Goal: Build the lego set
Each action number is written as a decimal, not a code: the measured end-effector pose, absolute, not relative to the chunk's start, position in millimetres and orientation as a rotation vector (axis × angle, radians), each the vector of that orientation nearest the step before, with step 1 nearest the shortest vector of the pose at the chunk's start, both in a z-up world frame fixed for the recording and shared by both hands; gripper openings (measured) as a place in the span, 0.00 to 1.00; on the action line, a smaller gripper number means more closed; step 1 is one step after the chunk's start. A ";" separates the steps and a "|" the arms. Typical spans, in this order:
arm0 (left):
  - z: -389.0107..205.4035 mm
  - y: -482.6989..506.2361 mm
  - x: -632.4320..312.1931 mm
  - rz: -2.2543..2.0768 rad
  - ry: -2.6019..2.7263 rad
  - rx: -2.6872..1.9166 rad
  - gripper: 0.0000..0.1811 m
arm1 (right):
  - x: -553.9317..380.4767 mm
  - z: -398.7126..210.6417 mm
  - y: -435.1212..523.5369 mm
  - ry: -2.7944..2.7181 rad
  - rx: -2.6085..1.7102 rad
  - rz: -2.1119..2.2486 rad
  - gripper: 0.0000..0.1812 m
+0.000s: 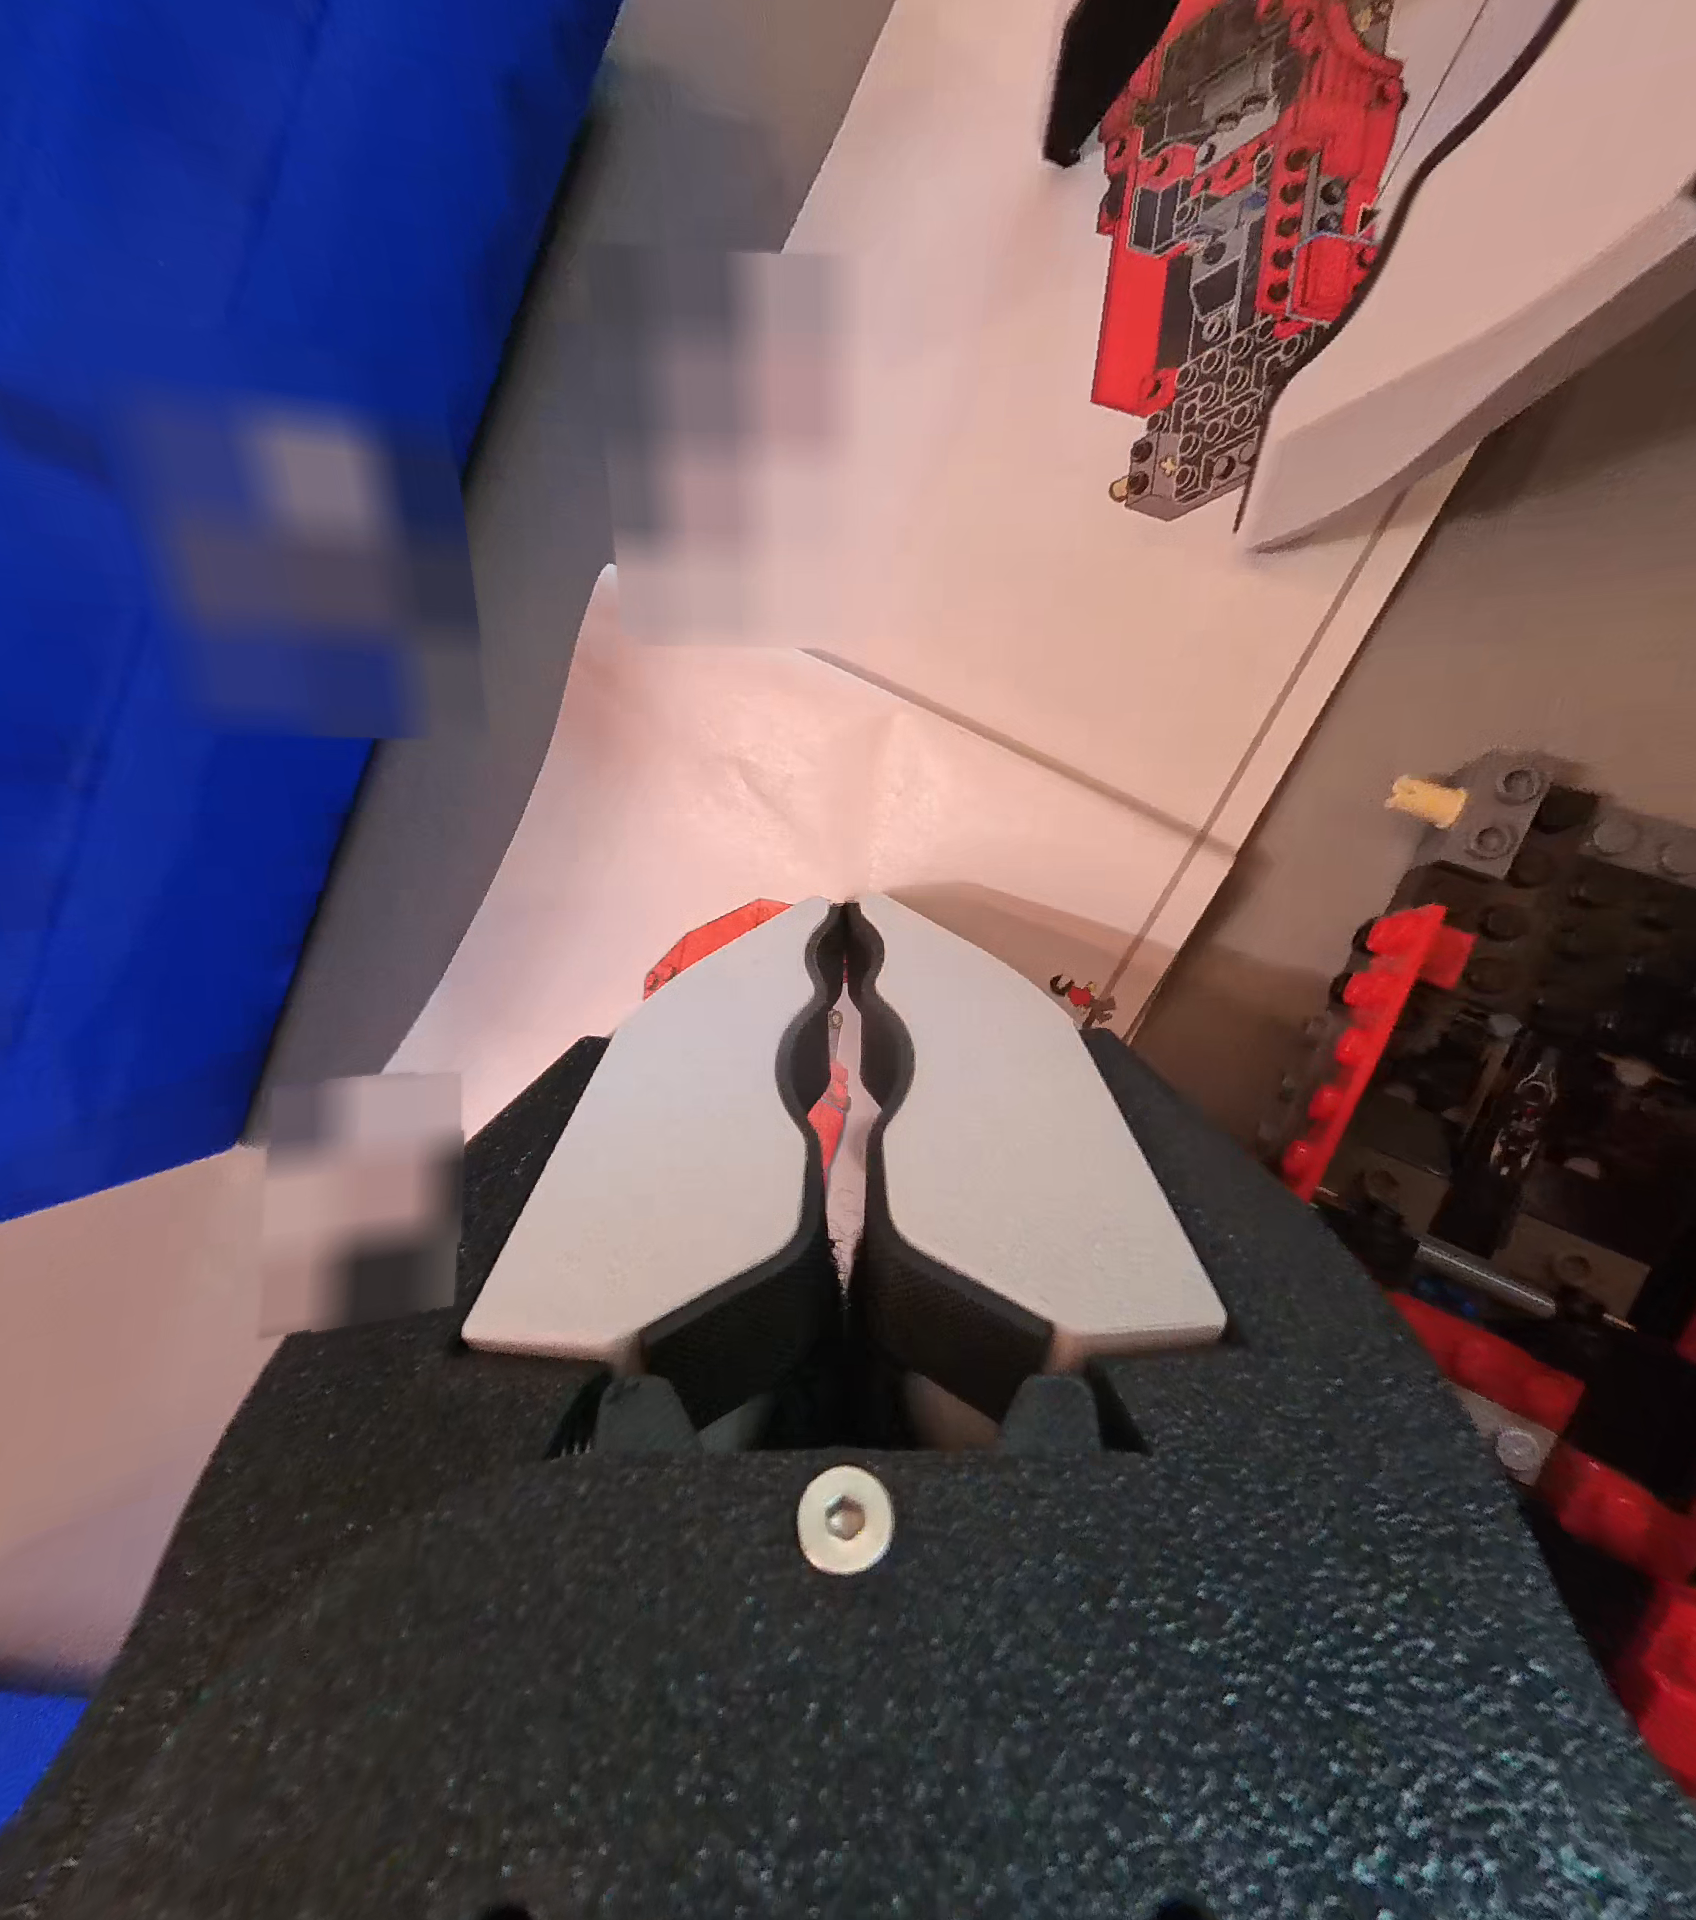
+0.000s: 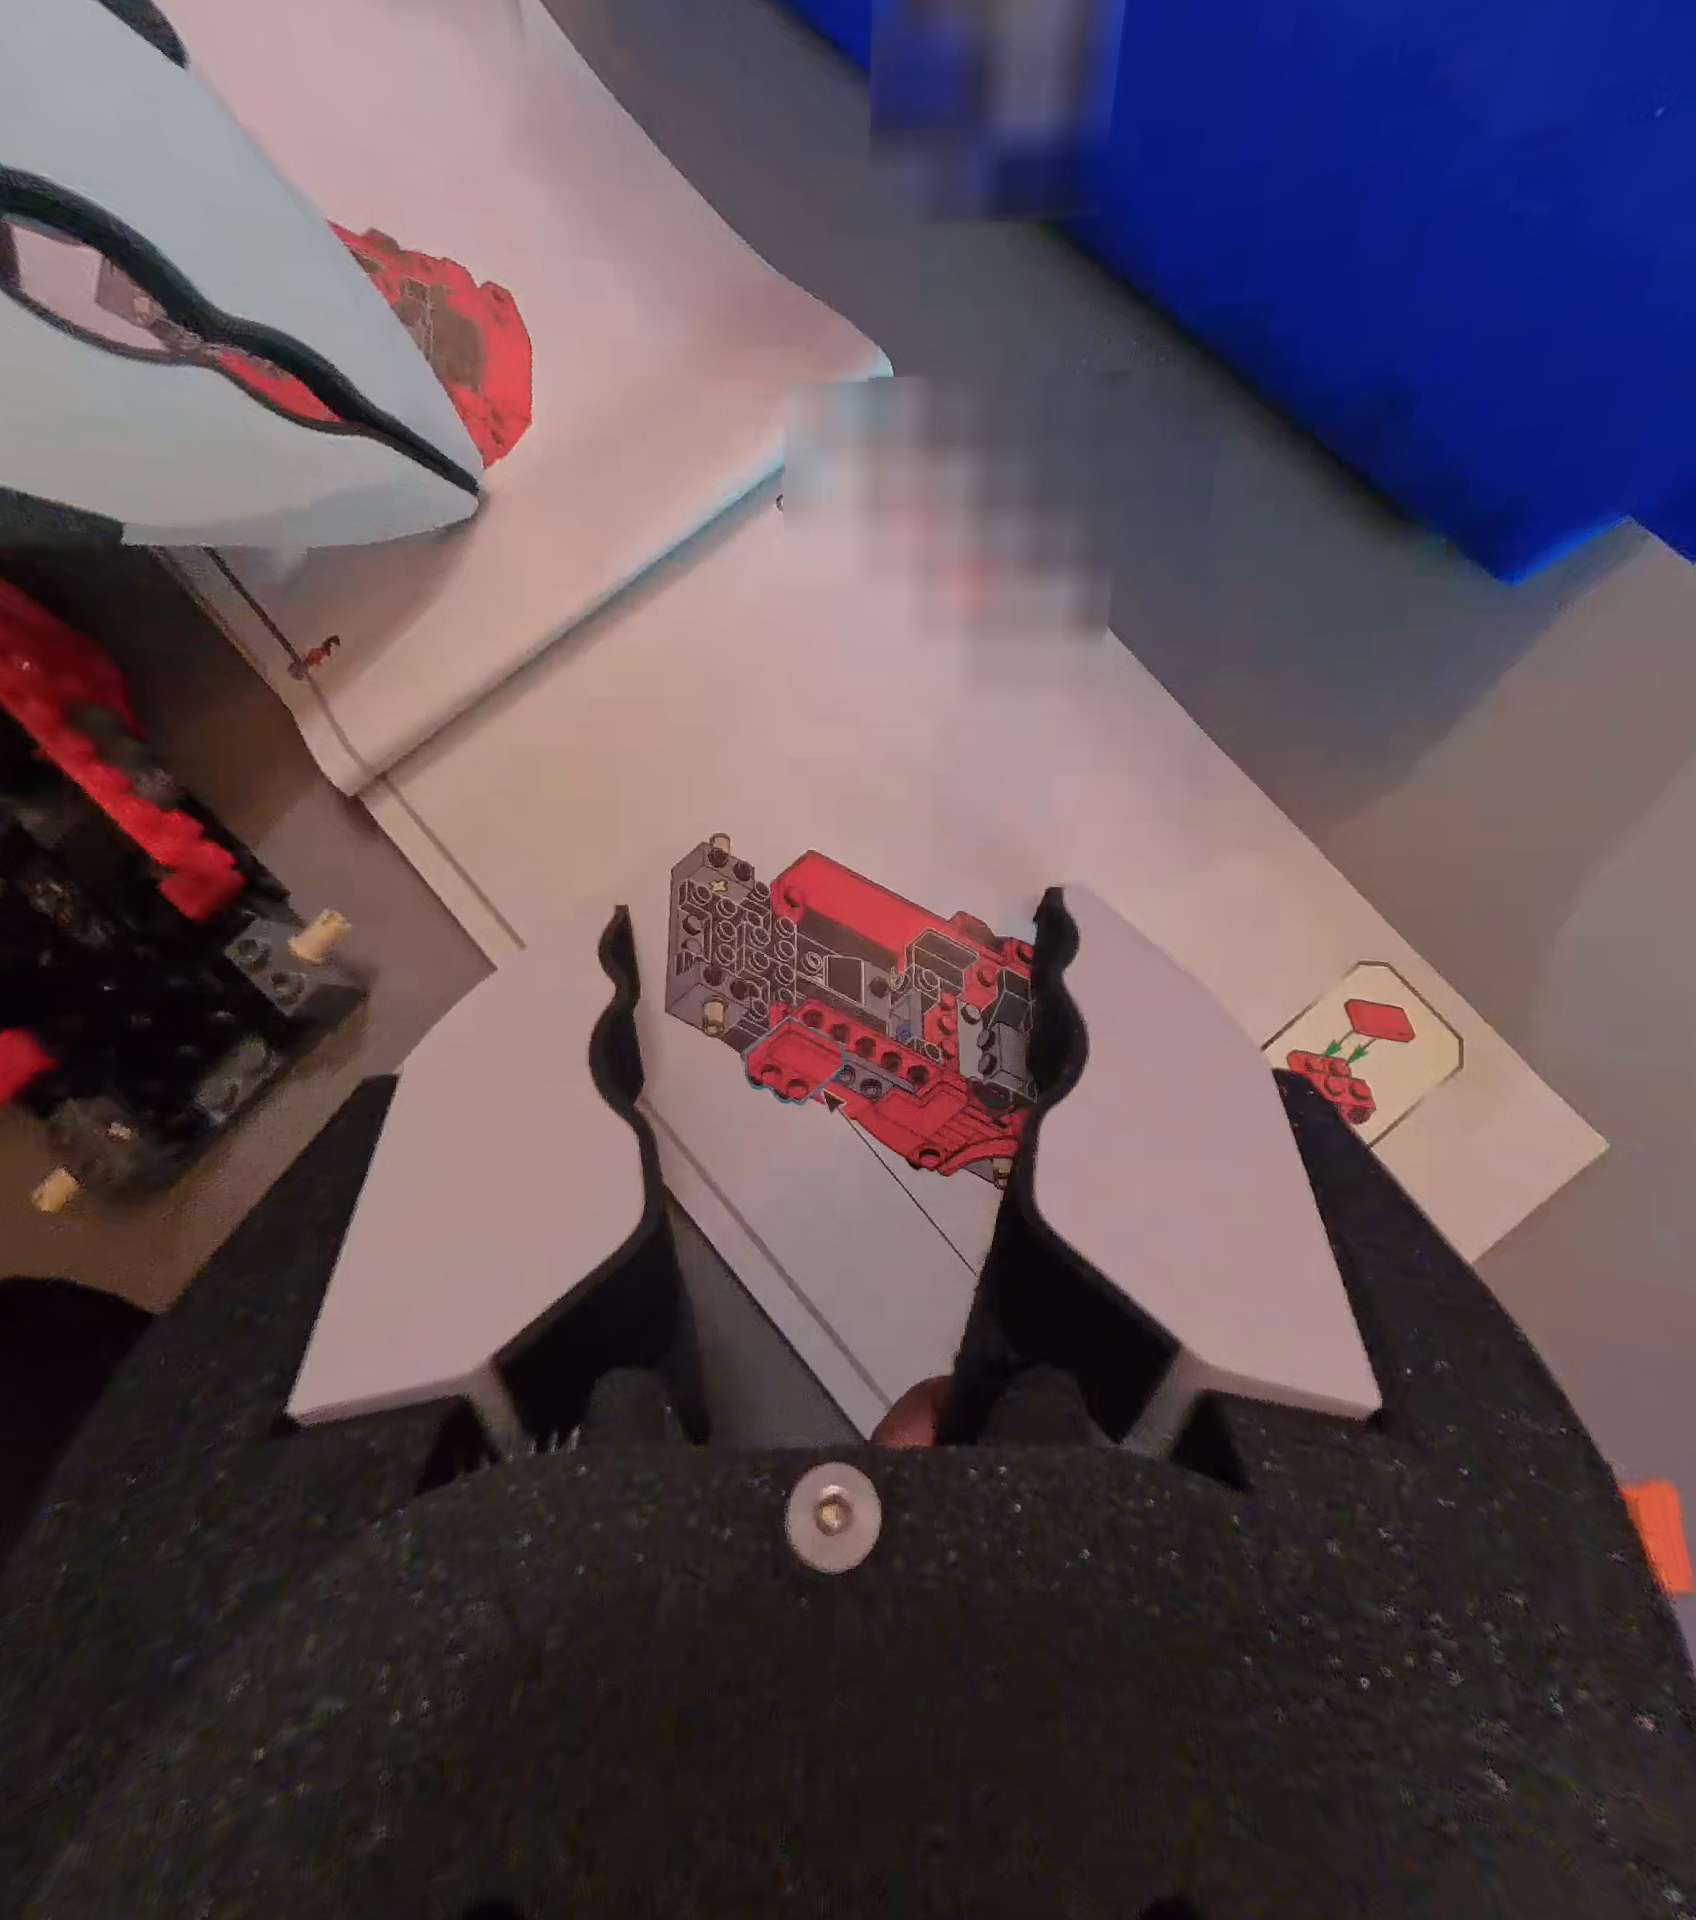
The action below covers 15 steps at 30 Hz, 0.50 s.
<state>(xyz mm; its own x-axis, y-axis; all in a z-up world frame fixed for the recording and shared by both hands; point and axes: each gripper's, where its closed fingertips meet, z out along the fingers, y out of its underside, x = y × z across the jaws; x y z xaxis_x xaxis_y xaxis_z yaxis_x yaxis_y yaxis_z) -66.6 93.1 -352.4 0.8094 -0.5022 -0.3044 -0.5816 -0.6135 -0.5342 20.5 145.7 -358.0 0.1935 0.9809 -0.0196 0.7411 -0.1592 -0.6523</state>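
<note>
A partly built red and black lego model (image 2: 65, 894) stands on the grey table, left of an open instruction booklet (image 2: 615, 748). It also shows at the right of the left wrist view (image 1: 1550, 1143). My right gripper (image 2: 836, 909) is open and empty, and hovers over the booklet's printed picture of the model (image 2: 854, 1008). My left gripper (image 1: 844, 914) is shut with nothing visible between its tips, which point at the booklet's left page (image 1: 927, 810). It shows at upper left in the right wrist view (image 2: 470, 483). One of the right gripper's fingers (image 1: 1509, 343) shows at top right.
A large blue bin (image 2: 1446, 260) stands beyond the booklet; it fills the left of the left wrist view (image 1: 96, 520). The booklet's left page curls up at its far edge (image 2: 865, 364). Bare grey table (image 2: 1602, 831) lies to the booklet's right.
</note>
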 end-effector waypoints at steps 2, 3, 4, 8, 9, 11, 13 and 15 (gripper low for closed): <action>-346.8 91.9 -72.4 0.189 0.751 -2.378 0.00 | 19.0 -358.0 151.1 -1.645 -1.936 0.630 0.40; -338.2 90.4 -78.6 0.226 0.711 -2.377 0.17 | 17.9 -357.9 155.7 -1.670 -1.917 0.640 0.40; -325.3 87.8 -83.7 0.250 0.658 -2.357 0.27 | 17.1 -357.8 160.4 -1.690 -1.895 0.660 0.40; -268.4 61.8 -101.8 0.259 0.327 -2.213 0.49 | 20.8 -356.8 167.3 -1.755 -1.868 0.647 0.46; -256.4 51.4 -111.7 0.309 0.236 -2.173 0.56 | 21.2 -349.8 169.0 -1.713 -1.849 0.629 0.49; -234.4 27.2 -130.1 0.404 0.056 -2.072 0.78 | 16.2 -312.0 164.0 -1.516 -1.739 0.716 0.59; -216.5 1.0 -140.9 0.455 -0.104 -1.961 0.81 | 25.9 -271.9 161.8 -1.280 -1.694 0.727 0.77; -203.8 -21.5 -142.5 0.451 -0.216 -1.860 0.81 | 48.8 -242.3 159.5 -1.066 -1.681 0.650 0.81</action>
<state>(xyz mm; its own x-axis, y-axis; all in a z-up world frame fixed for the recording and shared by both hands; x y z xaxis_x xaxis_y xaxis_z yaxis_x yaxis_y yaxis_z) -142.5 -21.5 -203.8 0.9093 0.3655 -0.1992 -0.0733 -0.3303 -0.9410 48.8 159.5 -242.3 0.4667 0.8818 0.0678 0.3442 -0.1105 -0.9324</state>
